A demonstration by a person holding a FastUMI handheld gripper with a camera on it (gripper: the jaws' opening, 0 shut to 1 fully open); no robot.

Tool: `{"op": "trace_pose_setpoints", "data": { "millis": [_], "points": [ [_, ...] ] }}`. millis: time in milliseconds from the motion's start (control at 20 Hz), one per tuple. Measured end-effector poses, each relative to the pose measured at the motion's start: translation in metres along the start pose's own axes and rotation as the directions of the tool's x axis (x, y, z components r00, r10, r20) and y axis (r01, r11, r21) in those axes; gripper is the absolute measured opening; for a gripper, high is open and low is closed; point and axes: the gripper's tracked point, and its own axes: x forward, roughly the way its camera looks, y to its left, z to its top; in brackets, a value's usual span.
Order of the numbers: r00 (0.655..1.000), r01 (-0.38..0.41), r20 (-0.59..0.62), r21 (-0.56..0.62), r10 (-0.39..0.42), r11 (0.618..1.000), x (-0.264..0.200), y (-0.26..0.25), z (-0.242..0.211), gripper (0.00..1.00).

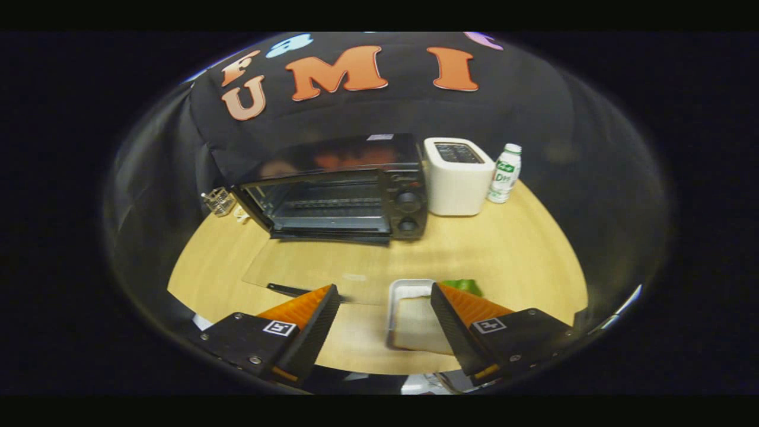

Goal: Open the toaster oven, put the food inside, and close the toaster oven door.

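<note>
Hand-held gripper [385,302] spread wide over food tray [408,314]; toaster oven [341,190] open, writing illegible

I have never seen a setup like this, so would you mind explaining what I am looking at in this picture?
This is a fisheye camera riding on a handheld gripper, looking forward along its two fingers, which stand open and hold nothing. On the wooden table beyond them sits a black toaster oven with its glass door folded down flat. Beside it stand a white toaster and a small bottle. Just ahead, by one finger, lies a white tray holding what looks like bread, with something green behind.
</note>
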Motion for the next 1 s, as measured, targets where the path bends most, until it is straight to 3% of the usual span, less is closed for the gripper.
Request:
{"op": "trace_pose_setpoints", "data": {
  "millis": [200, 500, 700, 850, 950, 1000],
  "points": [
    [0.997, 0.071, -0.037, 0.010, -0.071, 0.997, 0.001, -0.050, -0.012, 0.92],
    [0.986, -0.009, -0.161, 0.189, 0.040, 0.982, 0.029, -0.055, -0.063, 0.89],
    [0.972, -0.062, -0.197, 0.306, 0.126, 0.950, 0.039, -0.045, -0.078, 0.75],
    [0.957, -0.148, -0.164, 0.439, 0.241, 0.886, 0.036, -0.030, -0.074, 0.51],
    [0.953, -0.146, -0.163, 0.494, 0.256, 0.857, 0.037, -0.030, -0.076, 0.38],
    [0.953, -0.150, -0.155, 0.510, 0.261, 0.847, 0.037, -0.031, -0.076, 0.37]
  ]
}}
